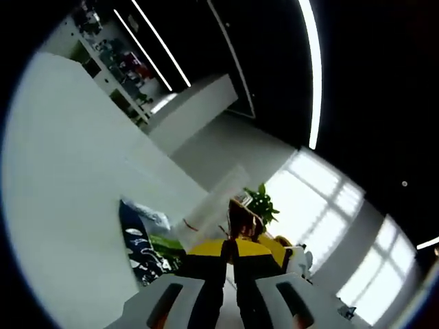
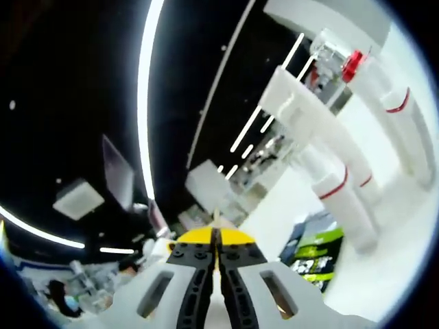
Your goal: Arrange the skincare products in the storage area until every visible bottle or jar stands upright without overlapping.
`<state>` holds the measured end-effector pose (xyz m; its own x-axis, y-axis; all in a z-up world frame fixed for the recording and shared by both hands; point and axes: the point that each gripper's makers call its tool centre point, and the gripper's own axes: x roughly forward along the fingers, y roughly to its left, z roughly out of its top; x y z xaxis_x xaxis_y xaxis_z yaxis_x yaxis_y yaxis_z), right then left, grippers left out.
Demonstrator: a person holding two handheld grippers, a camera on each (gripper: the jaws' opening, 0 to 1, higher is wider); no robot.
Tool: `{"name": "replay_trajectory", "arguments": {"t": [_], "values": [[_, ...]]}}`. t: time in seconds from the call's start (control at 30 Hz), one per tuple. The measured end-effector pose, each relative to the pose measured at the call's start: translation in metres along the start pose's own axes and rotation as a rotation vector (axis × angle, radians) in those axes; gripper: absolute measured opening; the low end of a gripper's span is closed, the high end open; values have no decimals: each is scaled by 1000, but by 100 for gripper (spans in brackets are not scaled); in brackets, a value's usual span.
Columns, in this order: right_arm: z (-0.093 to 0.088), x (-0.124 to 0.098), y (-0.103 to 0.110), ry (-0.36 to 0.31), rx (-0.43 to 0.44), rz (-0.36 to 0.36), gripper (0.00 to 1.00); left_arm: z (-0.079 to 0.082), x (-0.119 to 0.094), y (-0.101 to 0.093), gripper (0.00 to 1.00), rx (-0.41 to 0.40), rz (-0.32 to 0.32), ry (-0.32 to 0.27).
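Left gripper: jaws look like smooth pale-grey plastic, semi-matt, w/ yellow-and-black hard-plastic parts behind. Right gripper: same pale plastic jaws, black inner pads w/ small studs, matt. White wall: smooth, matt, painted look. Poster: glossy printed sheet. White pipes: smooth, slightly glossy, prob. painted metal or plastic, can't tell which; red bands on them. Ceiling: dark, matt. Plant: leaves mildly shiny.

— Blurry shelf things far off, too small to tell.
— White tubes cut off at the edge. Red cap blurry too.
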<state>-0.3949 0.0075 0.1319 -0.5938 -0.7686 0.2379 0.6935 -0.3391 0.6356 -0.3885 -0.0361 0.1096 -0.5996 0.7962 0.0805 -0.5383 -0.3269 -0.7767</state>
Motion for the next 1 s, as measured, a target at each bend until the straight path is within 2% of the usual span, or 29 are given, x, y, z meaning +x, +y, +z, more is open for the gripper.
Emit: {"name": "replay_trajectory", "arguments": {"t": [0.1, 0.17, 0.23, 0.27, 0.3, 0.37, 0.47, 0.57, 0.63, 0.7, 0.77, 0.83, 0.9, 1.0], "values": [[-2, -1, 1, 3, -2, -1, 0, 1, 0, 0, 4, 8, 6, -2], [-3, -1, 1, 14, -14, -7, 0, 5, -2, 0, 4, 44, 16, -21], [-6, 0, 1, 35, -38, -19, 0, 15, -6, 9, 2, 129, 90, -67], [-7, 0, 1, 38, -56, -23, 0, 15, -7, 10, 1, 137, 97, -68], [-8, 1, 2, 38, -98, -27, 0, 16, -9, 18, 1, 144, 134, -60], [-6, 1, 4, 33, -126, -29, 0, 18, -11, 33, 1, 137, 193, -53], [-5, 1, 5, 36, -140, -25, 0, 21, -12, 45, 1, 104, 214, -48], [-6, 1, 5, 39, -142, -21, 0, 22, -12, 46, 1, 48, 182, -54], [-6, 2, 5, 42, -139, -20, 0, 22, -9, 29, 1, 0, 69, -50], [-6, 2, 5, 43, -140, -22, 0, 22, -6, 16, 1, -10, -2, -43], [-1, 1, 5, 20, -142, -25, 0, 24, -5, 14, 3, 45, 0, -57], [5, -2, 4, -1, -141, -30, 0, 19, -3, 13, 4, 116, 3, -25], [14, -5, 3, -40, -138, -35, 0, 16, -2, 11, 7, 103, -6, -17], [25, -8, 3, -90, -118, -32, 0, 17, 0, 5, 16, 74, -55, -30]]}}
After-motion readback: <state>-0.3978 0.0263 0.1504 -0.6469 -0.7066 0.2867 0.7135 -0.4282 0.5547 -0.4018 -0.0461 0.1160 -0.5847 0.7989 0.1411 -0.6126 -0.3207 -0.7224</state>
